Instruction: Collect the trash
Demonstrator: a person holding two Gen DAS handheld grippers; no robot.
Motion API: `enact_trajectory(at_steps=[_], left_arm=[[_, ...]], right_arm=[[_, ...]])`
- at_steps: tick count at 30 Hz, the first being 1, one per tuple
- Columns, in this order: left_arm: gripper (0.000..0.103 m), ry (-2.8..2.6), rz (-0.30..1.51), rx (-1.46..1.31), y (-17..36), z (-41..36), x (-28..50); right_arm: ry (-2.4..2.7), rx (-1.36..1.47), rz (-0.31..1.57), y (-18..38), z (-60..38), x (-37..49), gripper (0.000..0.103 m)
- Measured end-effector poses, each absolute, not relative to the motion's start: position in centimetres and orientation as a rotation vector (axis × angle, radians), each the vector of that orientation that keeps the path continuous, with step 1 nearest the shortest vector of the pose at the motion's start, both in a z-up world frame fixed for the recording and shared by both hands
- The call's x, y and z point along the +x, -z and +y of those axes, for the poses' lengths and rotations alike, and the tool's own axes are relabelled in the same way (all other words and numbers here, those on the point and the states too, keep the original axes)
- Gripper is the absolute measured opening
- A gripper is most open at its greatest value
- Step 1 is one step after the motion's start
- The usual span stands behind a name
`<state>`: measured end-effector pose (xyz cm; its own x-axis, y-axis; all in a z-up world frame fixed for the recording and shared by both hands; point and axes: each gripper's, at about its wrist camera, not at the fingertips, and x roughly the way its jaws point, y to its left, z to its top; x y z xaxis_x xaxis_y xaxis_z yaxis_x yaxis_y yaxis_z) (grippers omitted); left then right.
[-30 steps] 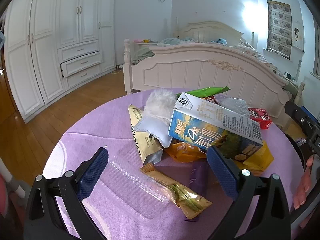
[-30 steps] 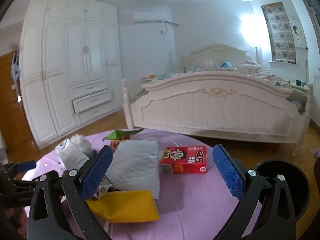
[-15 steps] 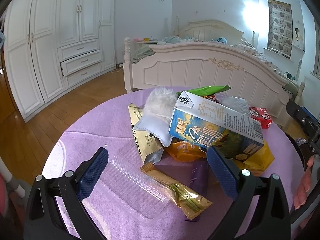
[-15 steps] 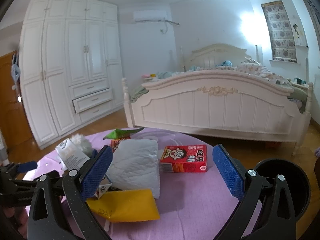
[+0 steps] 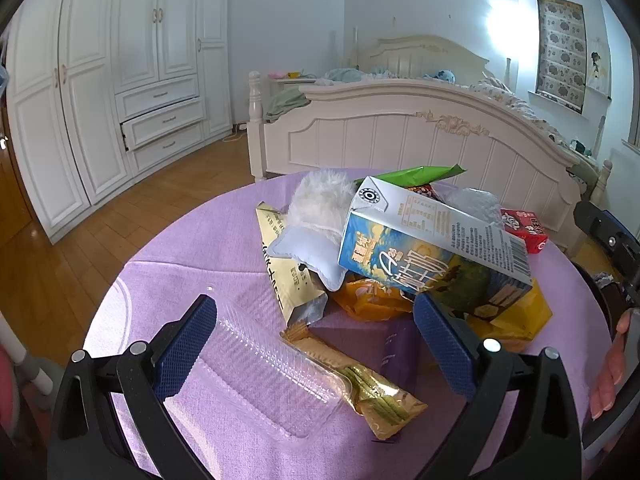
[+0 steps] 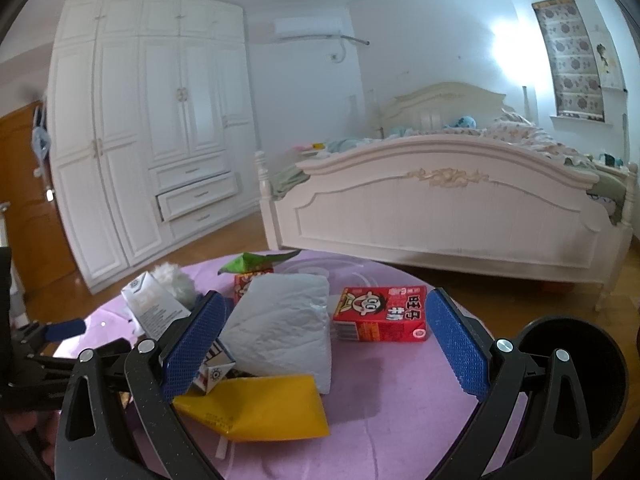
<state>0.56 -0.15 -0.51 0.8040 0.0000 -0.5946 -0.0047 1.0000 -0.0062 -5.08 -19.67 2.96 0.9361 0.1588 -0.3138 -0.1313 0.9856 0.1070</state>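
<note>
On the purple tabletop (image 5: 168,276), near its middle, the trash is seen heaped together: a blue milk carton (image 5: 432,248) is propped aslant on an orange wrapper (image 5: 368,300) and a yellow pouch (image 6: 256,408), with a beige sachet (image 5: 288,264), a fluffy white pad (image 5: 320,204) and a green wrapper (image 5: 416,174) behind. Nearer, a clear plastic tray (image 5: 264,376) and a gold biscuit wrapper (image 5: 360,384) are laid flat. The left gripper (image 5: 316,348) is held with jaws wide and empty, the tray's near end between them. The right gripper (image 6: 324,344) is likewise spread wide, with nothing held, above a white crumpled bag (image 6: 284,328) and a red drink box (image 6: 380,314). A black bin (image 6: 576,368) is seen at the right, beside the tabletop's edge. Several risks are judged likely. The thin tray could be crushed or squirted out if pinched hard at one end. The carton, being only propped, could be toppled if a wrapper beneath it were pulled. Light wrappers could be swept off the edge by a closing finger, and the two grippers, both near the heap, could be knocked together.
</note>
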Motion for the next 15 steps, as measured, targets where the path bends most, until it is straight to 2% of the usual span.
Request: enact_trajectory(at_steps=[7, 15], left_arm=[[0.098, 0.000, 0.701, -0.022, 0.7, -0.3, 0.9], [0.098, 0.024, 0.684, -0.053, 0.4, 1.0, 0.5]], right_arm=[[-0.150, 0.094, 0.331, -3.0, -19.9, -5.1, 0.099], [-0.223, 0.086, 0.328, -3.4, -19.7, -4.9, 0.099]])
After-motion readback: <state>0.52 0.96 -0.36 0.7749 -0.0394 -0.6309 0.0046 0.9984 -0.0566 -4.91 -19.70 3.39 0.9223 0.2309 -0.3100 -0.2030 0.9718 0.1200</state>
